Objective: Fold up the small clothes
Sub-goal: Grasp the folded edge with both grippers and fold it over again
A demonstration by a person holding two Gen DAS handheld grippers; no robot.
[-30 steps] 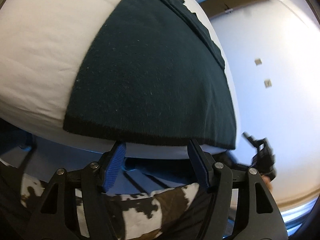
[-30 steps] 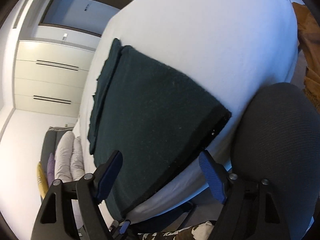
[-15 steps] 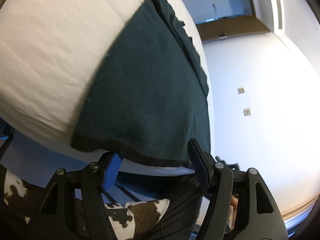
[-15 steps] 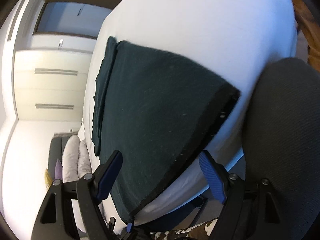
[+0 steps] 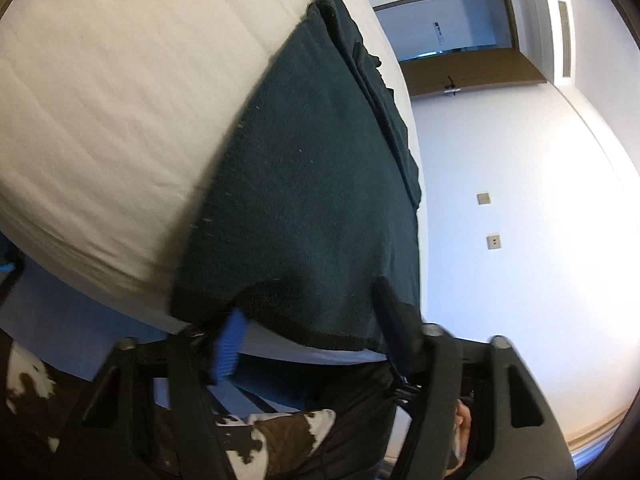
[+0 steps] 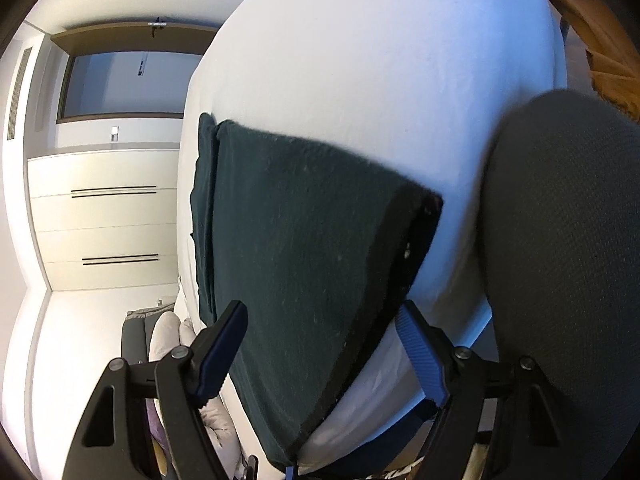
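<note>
A dark green garment (image 5: 312, 184) lies spread flat on a white bed (image 5: 120, 112), its black-banded hem running along the near edge of the mattress and sagging a little over it. In the left wrist view the left tool (image 5: 312, 332) sits right at that hem with its fingers (image 5: 230, 344) spread wide, one blue-padded finger under the drooping edge on the left and the other dark finger against the cloth near the hem's right corner; nothing is pinched between them. The far end of the garment shows a doubled layer bunched toward the head of the bed. From the right wrist view the right tool (image 6: 324, 344) is likewise spread, its two fingers straddling the hem at the garment's (image 6: 304, 240) other near corner, the cloth passing between them without being clamped; the right finger (image 6: 420, 350) sits just beside the black band. The bed (image 6: 380, 60) fills most of that view. A dark mesh office chair back (image 6: 568, 248) stands close on the right, next to the mattress. Beyond the bed are white cabinet drawers (image 6: 104, 224), and below them some pale cushions (image 6: 168, 340).
</note>
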